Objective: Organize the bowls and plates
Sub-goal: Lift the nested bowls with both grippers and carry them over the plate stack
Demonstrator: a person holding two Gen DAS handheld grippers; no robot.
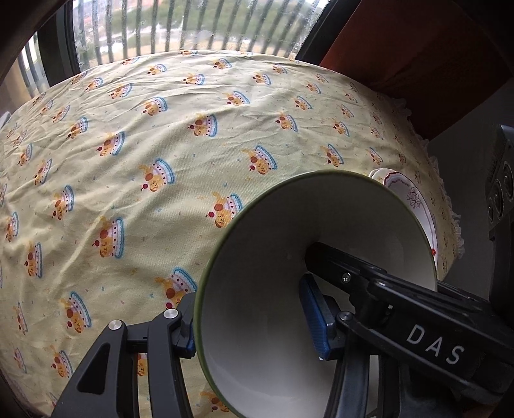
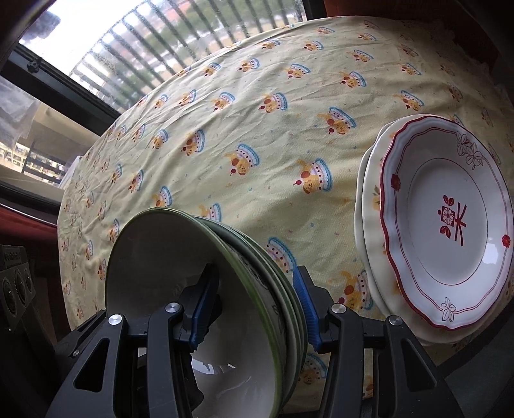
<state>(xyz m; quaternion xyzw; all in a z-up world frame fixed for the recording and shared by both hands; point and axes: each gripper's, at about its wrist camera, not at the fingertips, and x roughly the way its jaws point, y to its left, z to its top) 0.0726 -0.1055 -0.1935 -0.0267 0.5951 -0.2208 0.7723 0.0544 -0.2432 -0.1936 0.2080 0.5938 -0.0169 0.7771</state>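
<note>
Both grippers, left gripper (image 1: pixel 257 324) and right gripper (image 2: pixel 252 310), are pinching opposite rims of the bowl stack (image 2: pixel 205 289), with the plates (image 2: pixel 449 225) waiting toward the surface's right edge.

Left wrist view: mounted behind the left tongs (image 1: pixel 253 316), angled steeply down across the worktop (image 1: pixel 192 144) toward its window edge, very close to a green-rimmed bowl (image 1: pixel 273 244). Right wrist view: same mounting on the right tongs (image 2: pixel 253 308), facing likewise. Both share the bowl, the patterned cloth, the stacked plates (image 2: pixel 449 225) and the barred window (image 1: pixel 180 29).
</note>
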